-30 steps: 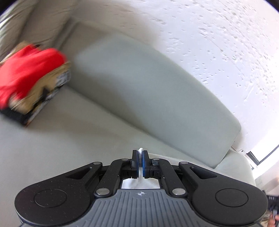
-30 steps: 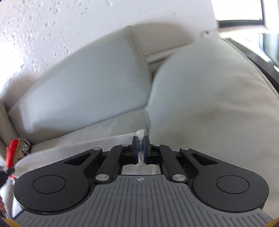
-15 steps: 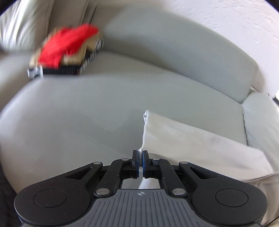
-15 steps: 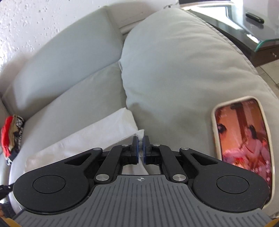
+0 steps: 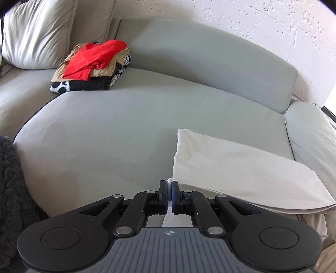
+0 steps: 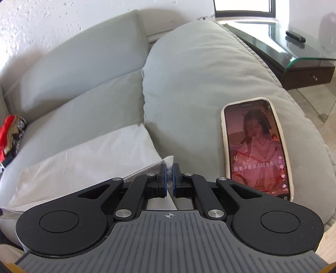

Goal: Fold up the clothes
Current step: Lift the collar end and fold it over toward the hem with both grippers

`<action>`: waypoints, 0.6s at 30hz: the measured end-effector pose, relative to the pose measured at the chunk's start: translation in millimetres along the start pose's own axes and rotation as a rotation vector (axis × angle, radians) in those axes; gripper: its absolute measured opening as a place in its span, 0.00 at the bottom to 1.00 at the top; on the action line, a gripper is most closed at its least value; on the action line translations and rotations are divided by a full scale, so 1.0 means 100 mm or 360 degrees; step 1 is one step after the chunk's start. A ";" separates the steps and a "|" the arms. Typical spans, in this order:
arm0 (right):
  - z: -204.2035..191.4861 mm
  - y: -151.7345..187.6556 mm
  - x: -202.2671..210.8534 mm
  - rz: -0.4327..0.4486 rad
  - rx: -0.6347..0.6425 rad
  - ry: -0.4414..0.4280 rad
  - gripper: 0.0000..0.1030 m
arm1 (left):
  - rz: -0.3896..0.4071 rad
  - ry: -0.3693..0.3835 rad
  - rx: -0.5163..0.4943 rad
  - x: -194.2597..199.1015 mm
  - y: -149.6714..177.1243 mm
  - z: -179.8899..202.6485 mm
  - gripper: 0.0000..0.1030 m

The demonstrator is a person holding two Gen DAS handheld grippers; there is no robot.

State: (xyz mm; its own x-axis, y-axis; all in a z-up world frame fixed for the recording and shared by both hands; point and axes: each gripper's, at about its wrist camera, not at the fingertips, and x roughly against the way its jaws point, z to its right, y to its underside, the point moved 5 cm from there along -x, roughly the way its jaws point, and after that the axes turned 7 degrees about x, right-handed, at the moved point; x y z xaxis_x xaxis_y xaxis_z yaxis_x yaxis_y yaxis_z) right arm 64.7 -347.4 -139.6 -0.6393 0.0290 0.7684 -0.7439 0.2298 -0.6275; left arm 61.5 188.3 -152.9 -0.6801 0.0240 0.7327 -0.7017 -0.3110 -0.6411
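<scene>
1. A pile of folded clothes (image 5: 92, 65), red on top, sits at the sofa's (image 5: 105, 130) far left.
2. The left claw (image 5: 168, 195) is clamped on the near left corner of the white cloth (image 5: 241, 168), which lies on the seat.
3. The right claw (image 6: 169, 180) pinches the cloth's right corner.
4. A phone (image 6: 257, 147) rests on the armrest cushion (image 6: 199, 73).

I see bright, even daylight in both views, sharp and without motion blur. The window (image 6: 244, 8) at far right blows out white, the glass table (image 6: 294, 50) glares, and fisheye bending darkens the corners.
</scene>
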 end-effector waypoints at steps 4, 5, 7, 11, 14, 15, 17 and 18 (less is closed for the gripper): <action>0.06 0.12 0.04 -0.0010 -0.0036 0.0013 0.04 | -0.0034 0.0008 -0.0015 0.08 0.15 -0.02 0.03; 0.07 0.15 0.02 -0.0023 -0.0029 0.0021 0.04 | -0.0044 -0.0004 -0.0027 0.07 0.20 -0.02 0.03; 0.07 0.21 -0.02 -0.0044 -0.0008 0.0048 0.04 | -0.0097 -0.0054 -0.0062 0.04 0.33 0.01 0.03; -0.01 0.32 -0.07 -0.0150 0.0115 0.0079 0.08 | -0.0204 -0.0161 -0.0124 -0.03 0.51 0.00 0.07; -0.04 0.33 0.12 -0.0131 0.0153 0.0133 0.29 | -0.0249 -0.0232 -0.0080 0.06 0.52 -0.07 0.21; -0.05 0.32 0.21 -0.0106 0.0150 0.0130 0.36 | -0.0228 -0.0246 -0.0058 0.14 0.50 -0.09 0.27; -0.07 0.29 0.39 -0.0055 0.0106 0.0075 0.38 | -0.0144 -0.0241 -0.0066 0.31 0.45 -0.09 0.32; -0.08 0.29 0.43 -0.0047 0.0083 0.0032 0.40 | -0.0114 -0.0207 -0.0067 0.37 0.43 -0.07 0.31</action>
State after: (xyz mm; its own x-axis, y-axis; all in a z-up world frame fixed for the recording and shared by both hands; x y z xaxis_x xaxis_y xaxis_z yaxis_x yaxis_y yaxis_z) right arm 17.6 -331.6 -123.5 -0.6132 0.0425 0.7888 -0.7719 0.1797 -0.6098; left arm 4.7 182.9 -155.0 -0.5965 -0.0796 0.7987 -0.7576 -0.2728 -0.5930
